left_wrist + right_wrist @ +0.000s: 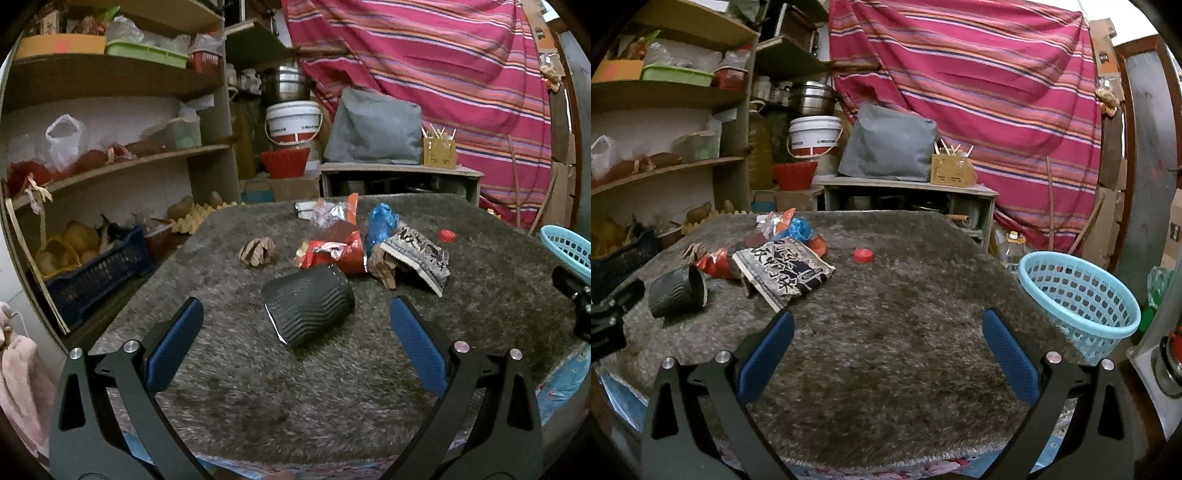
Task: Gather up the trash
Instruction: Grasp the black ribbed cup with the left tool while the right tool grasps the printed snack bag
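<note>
On the shaggy grey rug [258,387] the trash sat in a loose heap toward the far left side. Leftmost lay a crumpled brown paper ball [257,251], apart from the rest. Next, nearer the camera, a black ribbed cup [308,308] lay tipped on its side, mouth showing a white rim. Just behind it, a red snack wrapper [332,253] lay crushed, touching a blue plastic bag [382,221] and a black-and-white printed packet [419,254] that leaned over some torn brown cardboard [384,267]. Further back, a clear wrapper with orange trim [332,210]. Off to the right, alone, a red bottle cap [447,235].

The left gripper [295,323] hung low over the rug, blue pads spread wide, and the black cup sat right between the fingertips, untouched by either one. Nothing held.

Over to the right wrist view: the same packet [786,271] and cup [677,291] sat left, the cap [863,255] mid-rug. The right gripper [886,332] hovered above bare rug, fingers wide apart, holding nothing. At the rug's right edge stood a light blue perforated basket [1078,299], upright, just beside the right finger.
</note>
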`<control>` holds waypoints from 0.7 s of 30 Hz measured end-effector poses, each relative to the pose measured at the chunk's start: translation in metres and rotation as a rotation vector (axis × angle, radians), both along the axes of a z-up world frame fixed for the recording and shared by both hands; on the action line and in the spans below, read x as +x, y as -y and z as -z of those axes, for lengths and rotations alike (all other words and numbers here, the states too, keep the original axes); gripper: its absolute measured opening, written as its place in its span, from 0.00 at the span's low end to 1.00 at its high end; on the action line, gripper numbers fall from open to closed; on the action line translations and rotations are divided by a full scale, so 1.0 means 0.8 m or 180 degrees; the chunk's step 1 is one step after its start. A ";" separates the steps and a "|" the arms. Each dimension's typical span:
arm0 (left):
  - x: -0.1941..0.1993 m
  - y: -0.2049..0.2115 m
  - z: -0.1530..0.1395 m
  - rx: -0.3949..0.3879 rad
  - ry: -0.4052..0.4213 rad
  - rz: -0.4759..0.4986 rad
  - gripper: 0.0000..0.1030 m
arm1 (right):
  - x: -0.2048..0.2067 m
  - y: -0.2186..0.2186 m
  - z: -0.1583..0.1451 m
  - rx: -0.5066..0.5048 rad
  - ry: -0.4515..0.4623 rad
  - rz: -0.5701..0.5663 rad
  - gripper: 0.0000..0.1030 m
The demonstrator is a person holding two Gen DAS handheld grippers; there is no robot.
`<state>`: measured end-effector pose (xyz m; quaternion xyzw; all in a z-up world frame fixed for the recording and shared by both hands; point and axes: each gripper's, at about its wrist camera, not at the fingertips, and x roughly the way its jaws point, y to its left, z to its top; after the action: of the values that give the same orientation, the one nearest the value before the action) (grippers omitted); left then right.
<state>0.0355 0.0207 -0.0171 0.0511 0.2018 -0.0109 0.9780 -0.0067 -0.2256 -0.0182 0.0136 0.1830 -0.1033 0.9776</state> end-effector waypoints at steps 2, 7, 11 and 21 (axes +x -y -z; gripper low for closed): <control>0.009 0.000 0.005 -0.0020 -0.0056 0.0007 0.95 | 0.005 0.003 0.001 -0.0069 0.0003 0.0050 0.96; 0.038 -0.002 0.016 -0.0094 -0.0272 -0.0017 0.95 | 0.025 0.018 0.007 0.0038 -0.0085 0.0095 0.96; 0.056 0.001 0.022 -0.0171 -0.0380 -0.0018 0.95 | 0.039 0.027 0.016 0.0148 -0.0183 0.0120 0.96; 0.094 0.012 0.033 -0.0095 -0.0549 -0.0014 0.91 | 0.065 0.035 0.028 0.0147 -0.0286 0.0224 0.96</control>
<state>0.1108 0.0113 -0.0431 0.0350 0.2852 -0.0161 0.9577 0.0453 -0.2535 -0.0406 0.0379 0.2285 -0.1339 0.9636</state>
